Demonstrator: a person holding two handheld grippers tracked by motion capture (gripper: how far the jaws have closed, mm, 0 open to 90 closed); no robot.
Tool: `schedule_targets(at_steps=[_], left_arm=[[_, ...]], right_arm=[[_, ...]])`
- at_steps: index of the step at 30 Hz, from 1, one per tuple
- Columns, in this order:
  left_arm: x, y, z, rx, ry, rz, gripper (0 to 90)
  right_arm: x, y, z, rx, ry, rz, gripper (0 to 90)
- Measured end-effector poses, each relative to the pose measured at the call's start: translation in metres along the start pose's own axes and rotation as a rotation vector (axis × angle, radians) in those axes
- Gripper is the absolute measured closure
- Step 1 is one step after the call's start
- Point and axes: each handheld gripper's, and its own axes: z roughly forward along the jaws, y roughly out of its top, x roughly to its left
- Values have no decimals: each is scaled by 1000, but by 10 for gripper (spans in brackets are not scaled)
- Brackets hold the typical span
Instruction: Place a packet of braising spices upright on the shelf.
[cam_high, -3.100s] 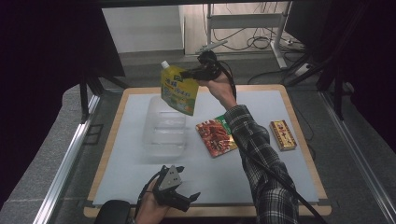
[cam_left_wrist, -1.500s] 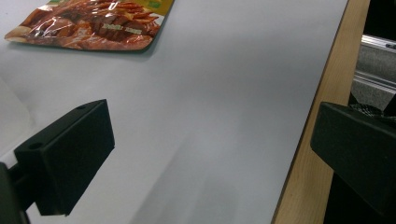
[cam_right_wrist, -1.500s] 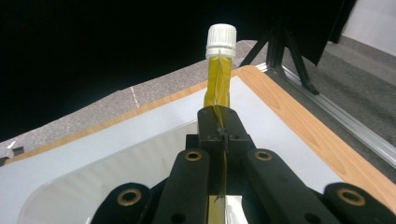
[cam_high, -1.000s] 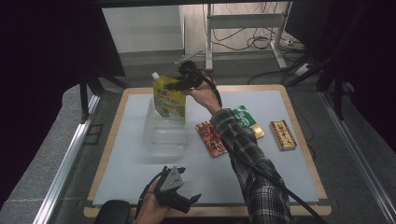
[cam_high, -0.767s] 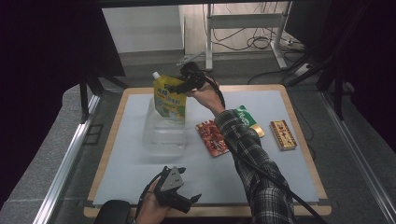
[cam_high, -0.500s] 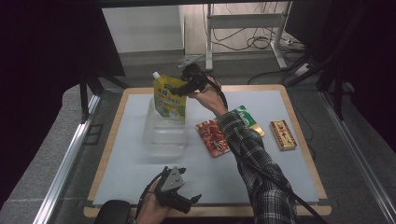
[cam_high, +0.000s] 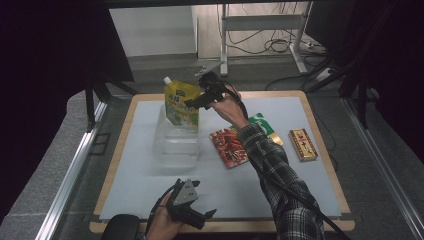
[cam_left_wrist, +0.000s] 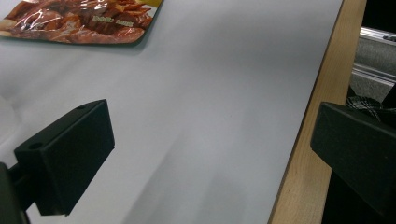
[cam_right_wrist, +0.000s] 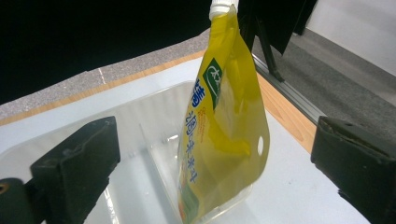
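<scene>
In the high view the right claw (cam_high: 196, 103) sits in the upper middle of the frame, at the right edge of a yellow pouch (cam_high: 181, 104) with a white spout. The pouch stands upright at the far end of a clear plastic tray (cam_high: 175, 145), which lies on the white counter (cam_high: 150, 175) left of centre. In the right gripper view the right claw (cam_right_wrist: 217, 158) has its jaws spread wide, one at the lower left and one at the lower right of the frame; they have just been opening, and the yellow pouch (cam_right_wrist: 222, 126) stands between them with a clear gap on each side, so neither jaw presses on it. Its base rests inside the clear plastic tray (cam_right_wrist: 140, 140). To the right of the tray in the high view lie a red snack packet (cam_high: 229, 147), a green packet (cam_high: 265, 125) partly hidden behind the plaid sleeve, and a small brown box (cam_high: 302, 145) near the right edge of the counter. The left claw (cam_high: 202, 217) is at the bottom centre of the high view, held low over the near edge of the counter. In the left gripper view the left claw (cam_left_wrist: 210, 158) is wide with nothing between its jaws, above the bare counter (cam_left_wrist: 196, 102), with the red snack packet (cam_left_wrist: 84, 21) at the upper left of the frame.
</scene>
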Motion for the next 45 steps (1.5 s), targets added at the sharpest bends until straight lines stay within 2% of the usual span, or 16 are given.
schedule_targets(at_steps=[5, 10, 17, 29, 31, 35, 45], left_arm=[[0, 0, 0, 1, -2, 1, 0], [0, 0, 1, 3, -3, 1, 0], [-1, -1, 2, 13, -1, 6, 0], [-1, -1, 2, 9, -5, 9, 0], [-1, -1, 2, 9, -4, 10, 0], [-1, -1, 3, 14, -7, 7, 0], [-2, -1, 3, 11, -8, 1, 0]], right_arm=[[1, -4, -3, -23, 14, -12, 0], [2, -9, -6, -16, 24, -7, 0], [3, -15, -11, -7, 44, 29, 0], [3, -27, -25, 7, -2, -5, 0], [3, -30, -28, 6, -12, -4, 0], [2, -35, -33, 5, 6, 9, 0], [-2, -54, -46, 35, -3, 31, 0]])
